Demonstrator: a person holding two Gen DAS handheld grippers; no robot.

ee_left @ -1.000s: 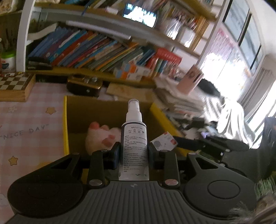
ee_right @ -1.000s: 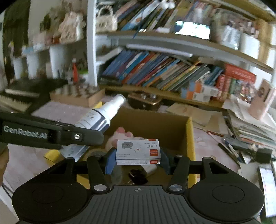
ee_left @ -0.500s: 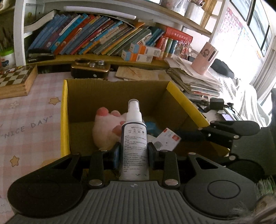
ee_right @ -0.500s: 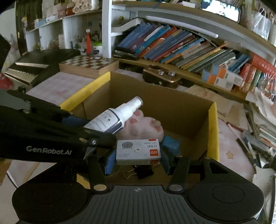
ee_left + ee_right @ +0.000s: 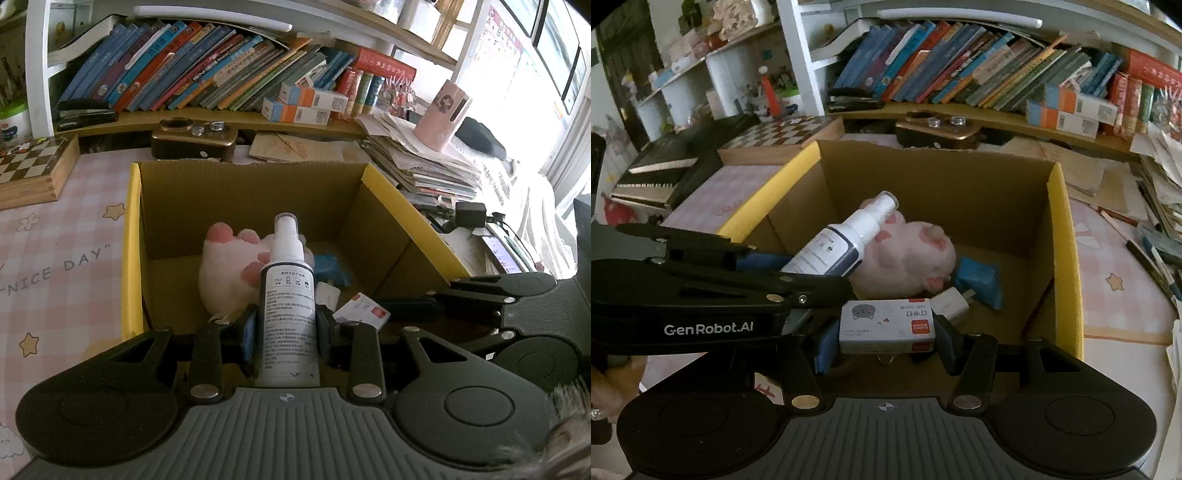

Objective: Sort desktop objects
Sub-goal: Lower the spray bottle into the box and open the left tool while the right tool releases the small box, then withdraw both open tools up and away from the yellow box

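- Left wrist view: the spray bottle (image 5: 289, 306), a smooth cylinder with a white printed label, dark band and white nozzle, sits clamped between the left gripper (image 5: 287, 334) jaws, which are drawn narrow against its sides; it stands over the near edge of the cardboard box (image 5: 251, 192).
- Right wrist view: the right gripper (image 5: 886, 330) pinches a small flat staple box (image 5: 886, 325), glossy white card with a red corner patch, by its short ends, just above the box's near side.
- Inside the open corrugated box with yellow flap edges lie a soft pink plush paw (image 5: 908, 254), a crinkled blue packet (image 5: 979, 280) and a white plug-shaped block (image 5: 951, 302).
- Around the box: a pink checked tablecloth (image 5: 55, 258), a wooden chessboard (image 5: 29, 170), and slanting books (image 5: 207, 81) on the shelf.
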